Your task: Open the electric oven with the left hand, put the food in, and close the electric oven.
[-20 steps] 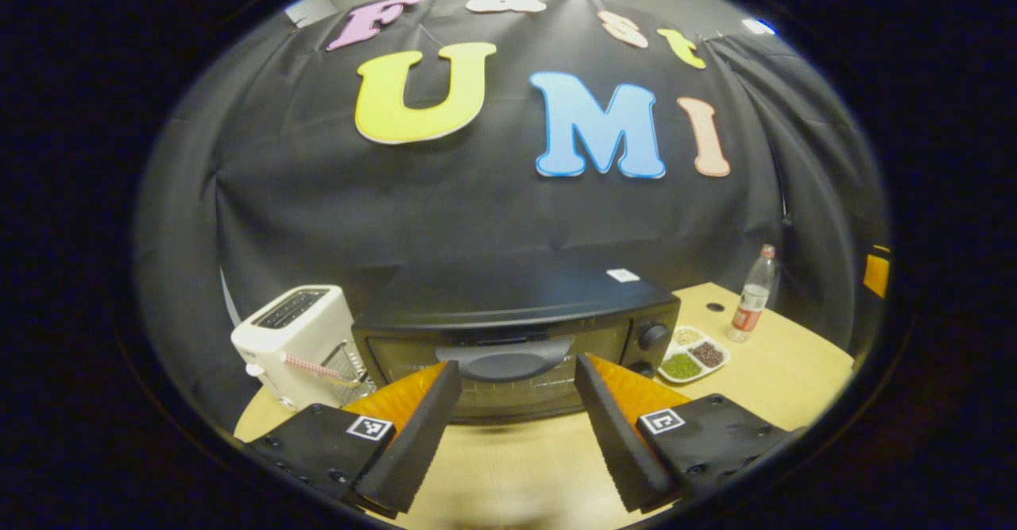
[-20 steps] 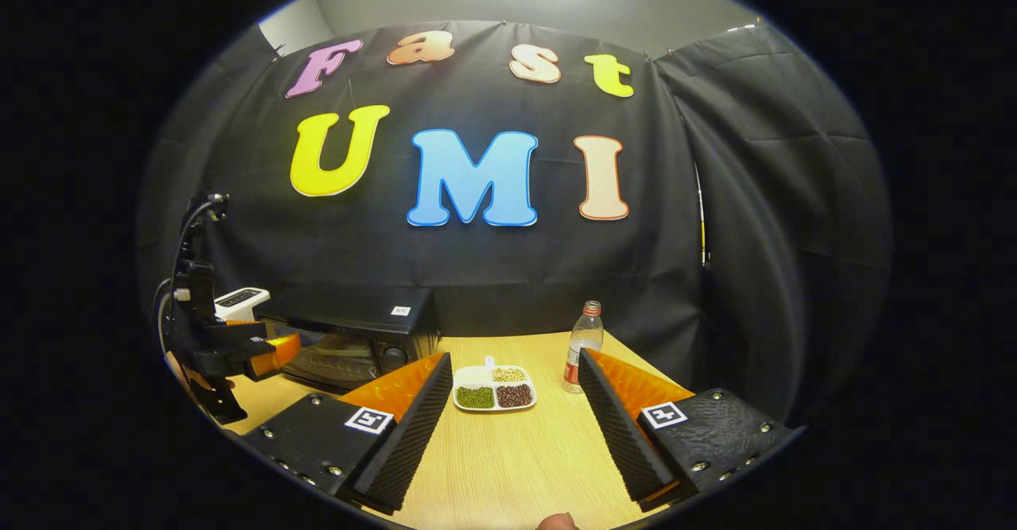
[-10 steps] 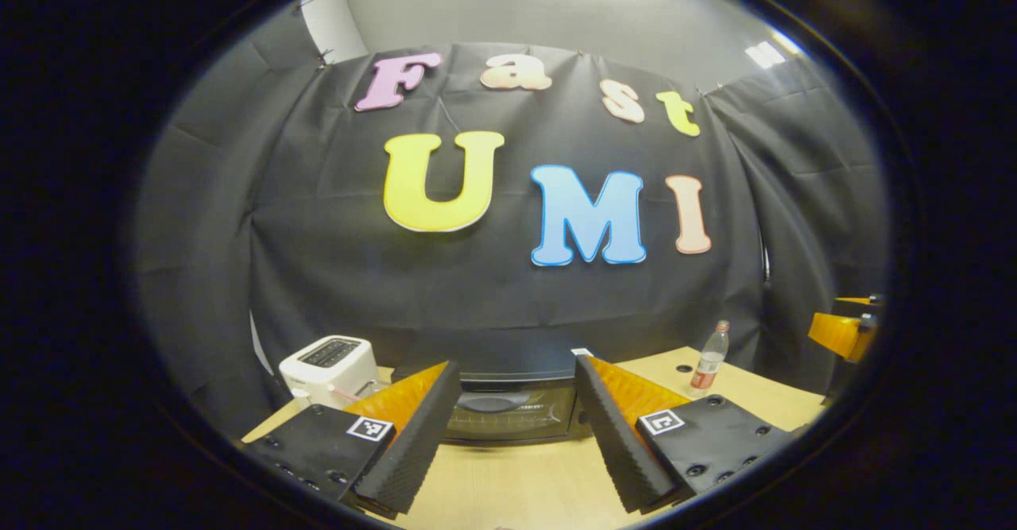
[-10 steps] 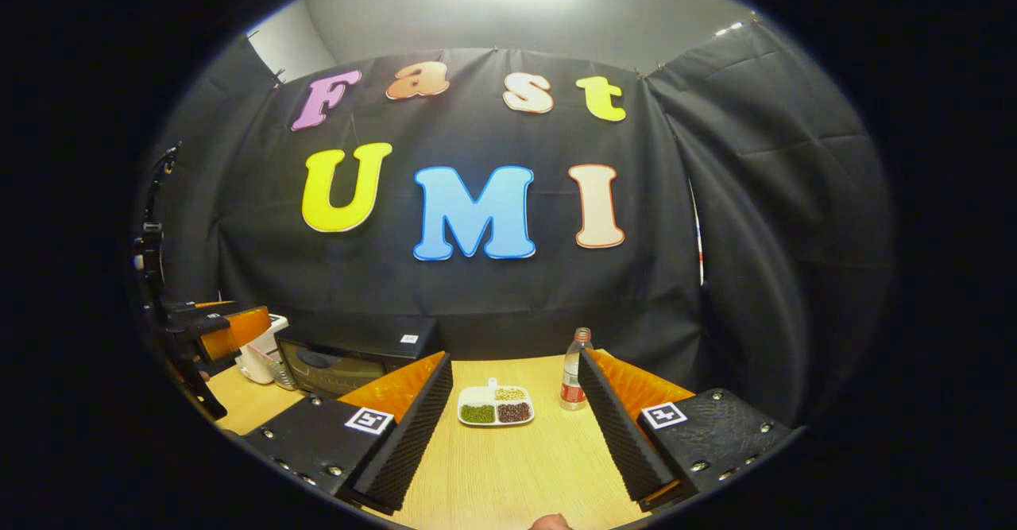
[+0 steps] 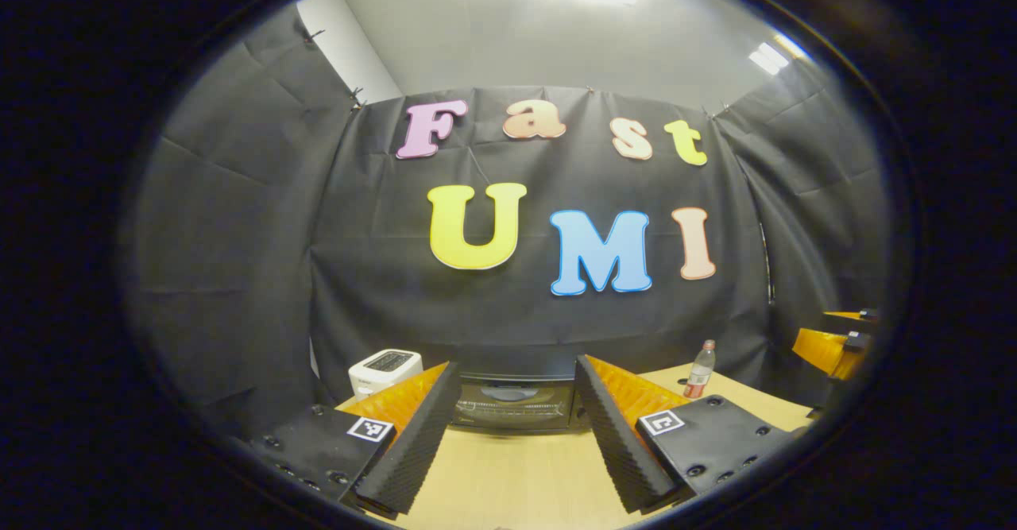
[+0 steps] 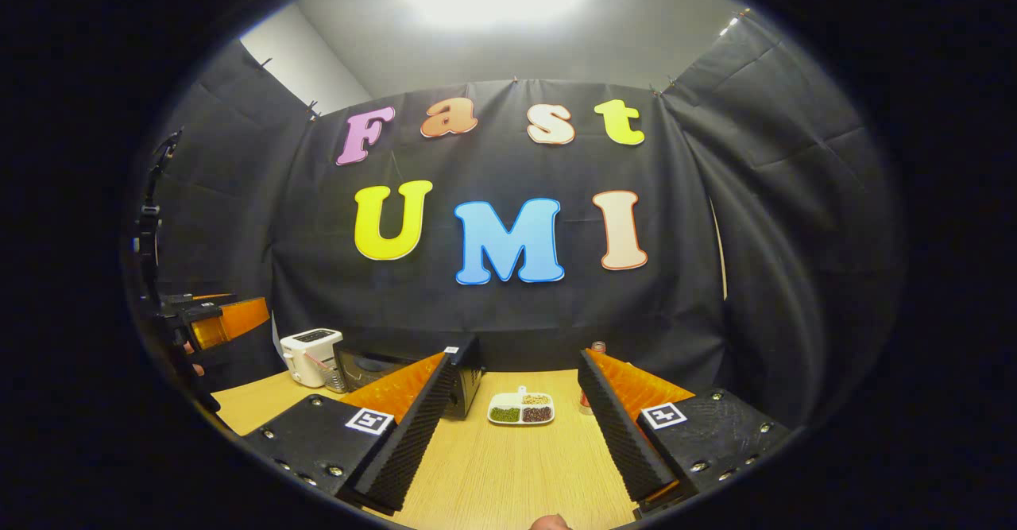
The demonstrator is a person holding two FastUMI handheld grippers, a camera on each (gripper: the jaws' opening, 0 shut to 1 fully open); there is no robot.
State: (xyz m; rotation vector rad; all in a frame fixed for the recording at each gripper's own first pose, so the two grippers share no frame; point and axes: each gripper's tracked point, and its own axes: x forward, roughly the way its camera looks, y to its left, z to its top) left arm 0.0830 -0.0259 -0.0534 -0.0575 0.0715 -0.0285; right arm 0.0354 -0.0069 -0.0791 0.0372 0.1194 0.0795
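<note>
**Both claws spread and empty, oven shut at the back of the surface**

In the left gripper view, a white toaster [image 5: 385,369] stands at the far left of the wooden surface [image 5: 516,482], just beside the black electric oven [image 5: 512,403]. The oven sits against the booth's black cloth wall with its door closed, and it shows straight ahead between the two foam-lined fingers of the left claw [image 5: 515,435], which are spread wide with nothing between them. The claw is well apart from the oven door. Further right a clear bottle [image 5: 699,369] with a red label stands upright near the wall, and at the far right edge the orange side of the right claw [image 5: 830,347] comes into sight.

In the right gripper view, the left claw [image 6: 214,319] shows at the far left, held above the surface's edge. To its right come the toaster [image 6: 310,355] and the oven [image 6: 381,367], partly hidden behind the near finger. The right claw [image 6: 512,442] is likewise spread open and holds nothing. Between its fingers, farther off on the surface, lies the white divided food tray [image 6: 520,408] with green, pale and dark fillings, just right of the oven. The bottle [image 6: 594,349] is mostly hidden behind the right-hand finger.
</note>
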